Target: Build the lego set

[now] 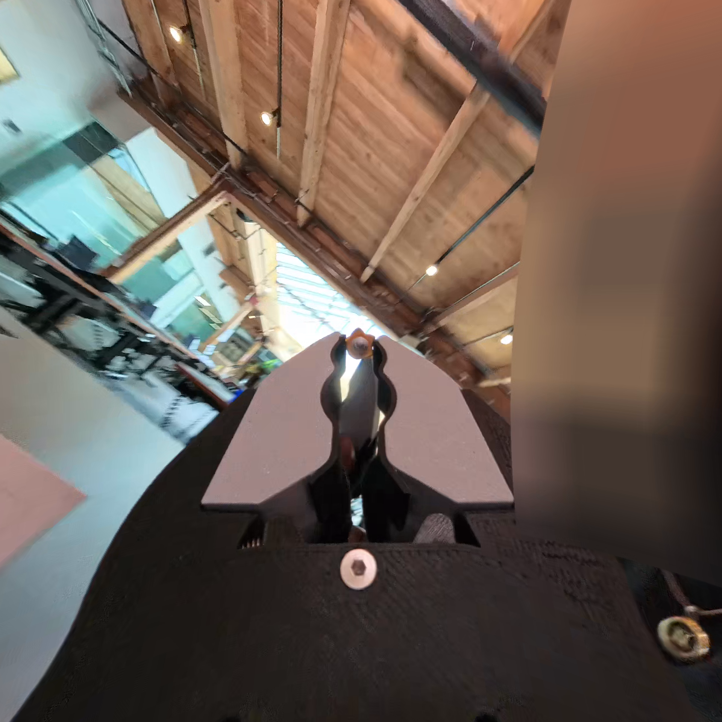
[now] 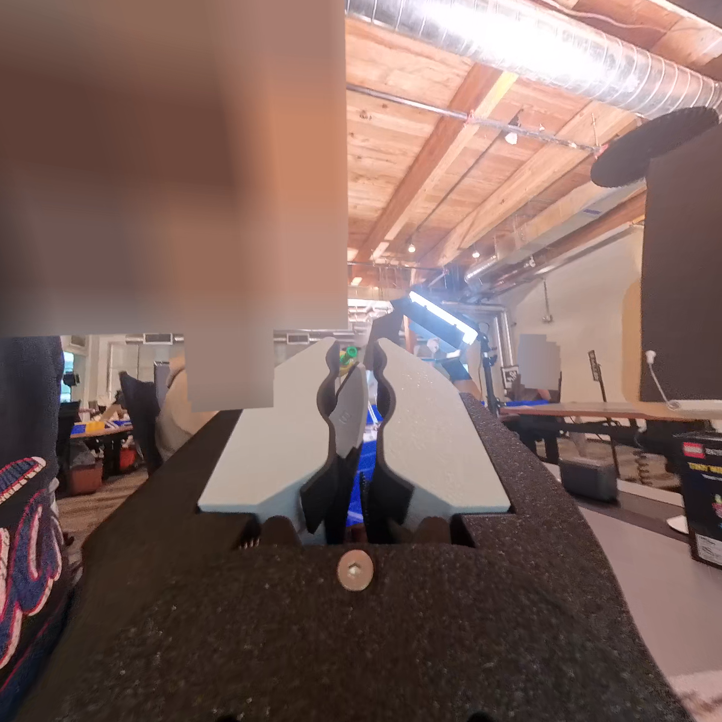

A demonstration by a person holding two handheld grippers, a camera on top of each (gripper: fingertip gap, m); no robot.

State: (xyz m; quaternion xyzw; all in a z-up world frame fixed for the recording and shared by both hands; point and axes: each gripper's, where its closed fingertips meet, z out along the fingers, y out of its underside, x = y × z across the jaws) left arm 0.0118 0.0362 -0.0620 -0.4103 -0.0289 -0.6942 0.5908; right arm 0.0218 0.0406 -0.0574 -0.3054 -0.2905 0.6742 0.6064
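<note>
Pinching a tiny orange piece at twelve o'clock, the left gripper is tilting it ceilingward, probably for inspection. The right gripper is clenching a grey curved piece with a green-yellow bit, seemingly readying a join.

Above me I see a wooden plank ceiling with pale beams and small spotlights. A silver duct runs across it. A bright skylight glows farther off. Glass partitions line one side, and a lit panel lamp stands on a stand beyond a grey tabletop.
</note>
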